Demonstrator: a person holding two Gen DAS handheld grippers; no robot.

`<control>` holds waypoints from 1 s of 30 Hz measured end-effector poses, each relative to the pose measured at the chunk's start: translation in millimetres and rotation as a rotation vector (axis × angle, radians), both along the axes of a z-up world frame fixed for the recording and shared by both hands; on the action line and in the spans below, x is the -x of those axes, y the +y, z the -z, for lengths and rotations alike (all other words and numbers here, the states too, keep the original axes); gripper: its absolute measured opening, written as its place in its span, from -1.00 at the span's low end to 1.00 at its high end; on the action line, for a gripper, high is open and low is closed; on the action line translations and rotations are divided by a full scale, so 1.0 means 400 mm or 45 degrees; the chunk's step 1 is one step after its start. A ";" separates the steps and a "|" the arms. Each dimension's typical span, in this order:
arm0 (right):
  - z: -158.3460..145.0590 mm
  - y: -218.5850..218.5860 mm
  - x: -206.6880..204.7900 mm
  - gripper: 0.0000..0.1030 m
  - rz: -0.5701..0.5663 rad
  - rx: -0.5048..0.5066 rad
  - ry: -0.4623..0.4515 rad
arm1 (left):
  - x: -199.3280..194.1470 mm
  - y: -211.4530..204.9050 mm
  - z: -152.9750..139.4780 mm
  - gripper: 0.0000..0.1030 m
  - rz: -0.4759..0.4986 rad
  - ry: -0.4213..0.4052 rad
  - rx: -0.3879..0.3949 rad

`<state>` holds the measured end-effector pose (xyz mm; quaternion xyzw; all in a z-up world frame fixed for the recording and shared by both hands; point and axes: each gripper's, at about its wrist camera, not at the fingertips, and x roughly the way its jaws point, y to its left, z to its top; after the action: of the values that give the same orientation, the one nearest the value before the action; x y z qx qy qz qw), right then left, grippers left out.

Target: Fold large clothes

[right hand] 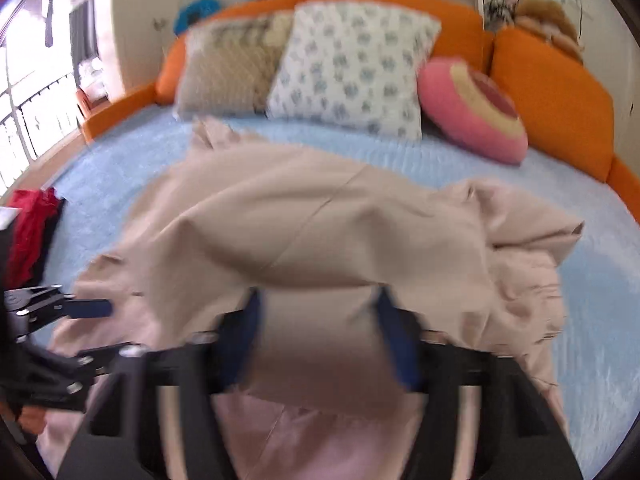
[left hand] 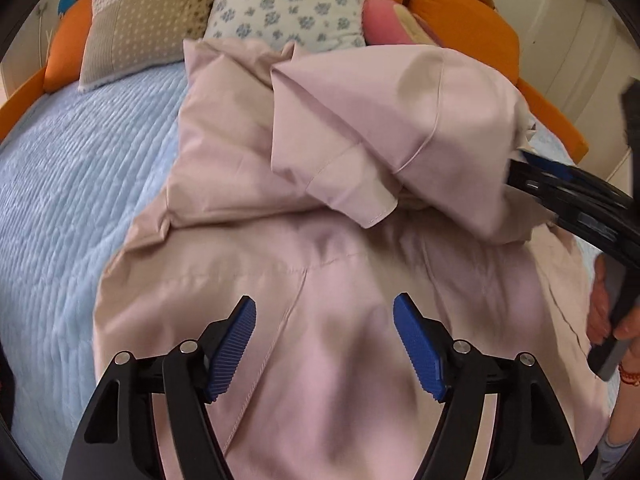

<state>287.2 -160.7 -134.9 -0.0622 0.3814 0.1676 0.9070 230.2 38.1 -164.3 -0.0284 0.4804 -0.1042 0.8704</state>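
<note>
A large pale pink garment [left hand: 320, 264] lies spread on the light blue bedspread [left hand: 68, 184]. My left gripper [left hand: 324, 344] is open and empty, its blue pads just above the near part of the cloth. A lifted fold with a short sleeve [left hand: 360, 136] hangs over the garment at the right, and my right gripper [left hand: 520, 168] reaches into it from the right. In the blurred right wrist view the garment [right hand: 320, 216] drapes over my right gripper [right hand: 318, 340], whose blue pads stand apart with cloth between them. The left gripper shows at the left edge [right hand: 80, 308].
Pillows lean on the orange headboard [left hand: 460, 4]: a beige patchwork one [left hand: 148, 20], a white floral one [left hand: 292, 0] and a round pink cushion [right hand: 472, 108]. Red clothing [right hand: 28, 228] lies at the bed's left edge. A window is at far left.
</note>
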 end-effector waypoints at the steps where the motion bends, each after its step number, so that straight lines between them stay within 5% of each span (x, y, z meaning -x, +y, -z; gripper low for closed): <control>1: 0.014 0.000 -0.011 -0.53 0.003 -0.001 0.020 | 0.001 0.000 0.004 0.42 -0.006 0.002 -0.009; 8: 0.045 -0.022 0.003 -0.84 -0.017 -0.021 0.090 | 0.023 -0.014 -0.080 0.42 0.005 -0.104 -0.004; 15: -0.023 -0.078 0.150 -0.88 -0.054 -0.020 0.061 | -0.002 -0.028 -0.263 0.52 0.043 -0.276 0.008; 18: -0.047 -0.104 0.224 -0.88 -0.070 0.005 0.067 | -0.022 -0.050 -0.289 0.54 0.080 -0.276 0.013; 21: -0.006 -0.107 0.252 -0.88 -0.079 0.053 0.141 | -0.040 -0.103 -0.249 0.55 0.124 -0.246 -0.063; 30: 0.145 -0.121 0.236 -0.89 0.011 0.088 0.265 | -0.090 -0.158 0.044 0.37 0.114 0.015 -0.262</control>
<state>192.9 -208.9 -192.9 -0.0741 0.4794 0.1557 0.8605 266.1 -25.3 -181.8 0.0818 0.4946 -0.0929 0.8603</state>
